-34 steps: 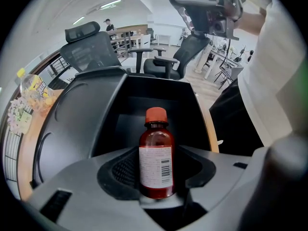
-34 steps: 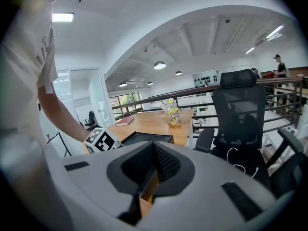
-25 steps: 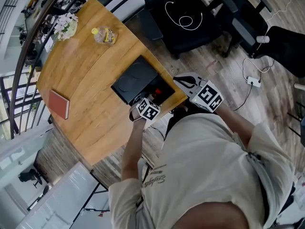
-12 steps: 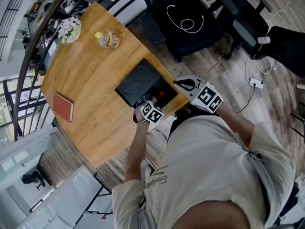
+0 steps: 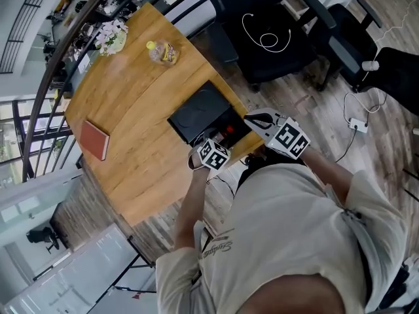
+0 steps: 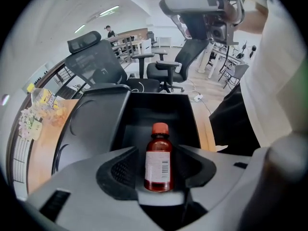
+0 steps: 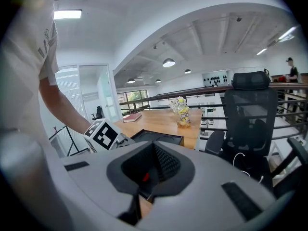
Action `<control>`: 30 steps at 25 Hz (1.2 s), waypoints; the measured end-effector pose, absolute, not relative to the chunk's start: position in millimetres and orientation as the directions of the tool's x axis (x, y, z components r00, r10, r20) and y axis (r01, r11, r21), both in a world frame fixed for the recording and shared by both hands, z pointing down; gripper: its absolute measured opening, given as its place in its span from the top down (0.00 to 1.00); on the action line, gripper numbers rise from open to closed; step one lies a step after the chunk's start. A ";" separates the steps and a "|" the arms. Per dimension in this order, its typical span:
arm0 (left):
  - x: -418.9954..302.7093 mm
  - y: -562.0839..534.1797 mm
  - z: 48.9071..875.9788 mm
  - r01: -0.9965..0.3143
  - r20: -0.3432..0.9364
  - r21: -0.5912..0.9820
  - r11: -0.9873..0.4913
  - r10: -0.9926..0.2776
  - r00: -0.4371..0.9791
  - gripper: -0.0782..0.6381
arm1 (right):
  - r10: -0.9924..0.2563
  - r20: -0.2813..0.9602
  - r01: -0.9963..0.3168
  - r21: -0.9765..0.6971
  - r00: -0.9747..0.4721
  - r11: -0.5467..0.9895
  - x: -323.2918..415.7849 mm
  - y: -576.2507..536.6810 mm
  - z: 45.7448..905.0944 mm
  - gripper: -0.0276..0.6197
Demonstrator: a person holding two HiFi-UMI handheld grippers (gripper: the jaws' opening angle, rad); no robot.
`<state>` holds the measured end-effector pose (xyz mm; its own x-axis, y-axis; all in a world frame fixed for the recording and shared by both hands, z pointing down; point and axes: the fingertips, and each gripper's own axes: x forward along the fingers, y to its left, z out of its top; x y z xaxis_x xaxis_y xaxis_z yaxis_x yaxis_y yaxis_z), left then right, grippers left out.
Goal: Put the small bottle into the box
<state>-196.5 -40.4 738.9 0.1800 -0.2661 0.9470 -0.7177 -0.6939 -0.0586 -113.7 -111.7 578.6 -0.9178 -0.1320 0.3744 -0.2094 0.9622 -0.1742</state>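
— Amber glass, red cap: the small bottle [image 6: 158, 167] stands upright, clamped between the jaws of the left gripper [image 6: 159, 154].

— And the box?

— The black box [image 6: 156, 110] lies open just beyond the bottle, with its lid [image 6: 91, 124] folded out flat to the left. The bottle is at the near side of the box, held in the jaws.

— What about the right gripper?

— The right gripper [image 7: 153, 146] has its jaws together with nothing between them. It hangs just right of the box, at the near right edge of the wooden counter [image 5: 131, 116].

— Anything else on the counter?

— A red book [image 5: 95, 140] sits well apart on the left. At the far end there is a clear packet with a yellow top [image 5: 163, 52], and pale flowers [image 5: 114, 39] are near it.
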 end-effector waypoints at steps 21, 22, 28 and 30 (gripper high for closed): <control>-223.6 -35.4 635.7 -0.906 0.815 -0.133 -0.403 -0.565 0.132 0.67 | -0.025 0.338 -0.049 -0.062 -0.941 0.997 -161.3 -76.9 533.0 0.97; -226.3 -34.1 630.7 -0.913 0.807 -0.130 -0.386 -0.577 0.128 0.69 | -0.019 0.337 -0.039 -0.055 -0.941 0.998 -164.4 -75.1 530.2 0.97; -233.0 -27.6 595.5 -0.939 0.744 -0.137 -0.314 -0.659 0.112 0.83 | -0.009 0.325 -0.005 0.014 -0.946 1.000 -178.0 -73.6 514.6 0.97; -235.6 -26.0 584.3 -0.949 0.716 -0.133 -0.284 -0.690 0.106 0.84 | -0.011 0.318 0.001 0.038 -0.948 0.999 -182.8 -76.6 507.4 0.97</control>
